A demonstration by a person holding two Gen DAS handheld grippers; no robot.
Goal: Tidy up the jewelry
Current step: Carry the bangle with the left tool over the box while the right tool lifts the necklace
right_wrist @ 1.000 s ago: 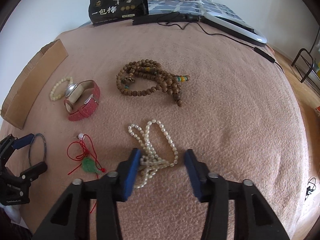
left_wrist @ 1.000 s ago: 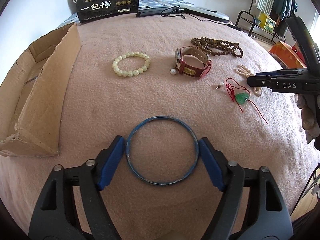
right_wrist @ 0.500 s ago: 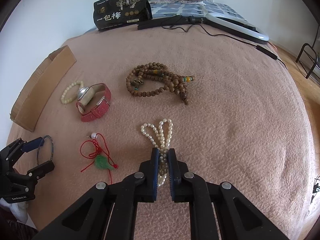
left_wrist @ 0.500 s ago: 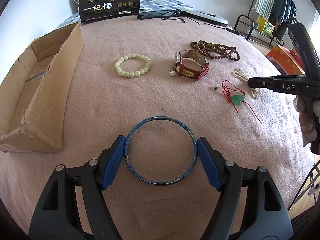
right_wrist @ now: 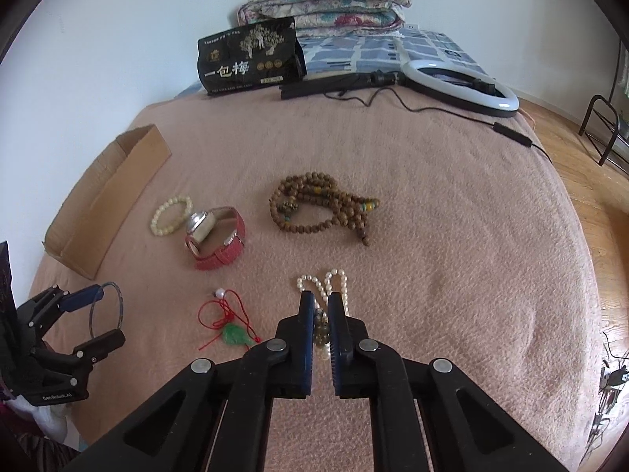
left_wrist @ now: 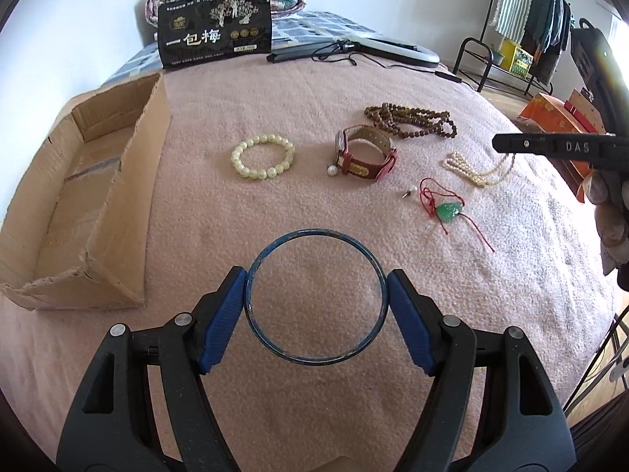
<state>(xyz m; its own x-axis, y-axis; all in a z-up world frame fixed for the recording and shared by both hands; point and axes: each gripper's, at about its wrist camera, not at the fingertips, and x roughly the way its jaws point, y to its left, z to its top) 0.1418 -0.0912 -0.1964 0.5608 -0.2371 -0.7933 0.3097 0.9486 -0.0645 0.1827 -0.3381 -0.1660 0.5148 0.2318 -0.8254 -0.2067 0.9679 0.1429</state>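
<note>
My left gripper (left_wrist: 316, 299) is shut on a blue bangle (left_wrist: 314, 236), held above the pink blanket; it also shows in the right wrist view (right_wrist: 108, 306). My right gripper (right_wrist: 321, 306) is shut on a pearl necklace (right_wrist: 334, 281), whose loops lie ahead of the fingertips; the necklace also shows in the left wrist view (left_wrist: 477, 169). A jade pendant on red cord (left_wrist: 448, 210), a small pearl stud (left_wrist: 409, 192), a red-strap watch (left_wrist: 365, 155), a pale bead bracelet (left_wrist: 262, 156) and brown wooden beads (left_wrist: 409, 120) lie on the blanket.
An open cardboard box (left_wrist: 78, 204) lies at the left. A black pouch (left_wrist: 215, 27), folded quilts (right_wrist: 326, 4), a ring light (right_wrist: 460, 86) and its cable lie at the far edge. A clothes rack (left_wrist: 523, 19) stands beyond the bed.
My right gripper closed on the pearl necklace and drew it back, bunching its loops. My left gripper rose with the bangle, and the box came more into view.
</note>
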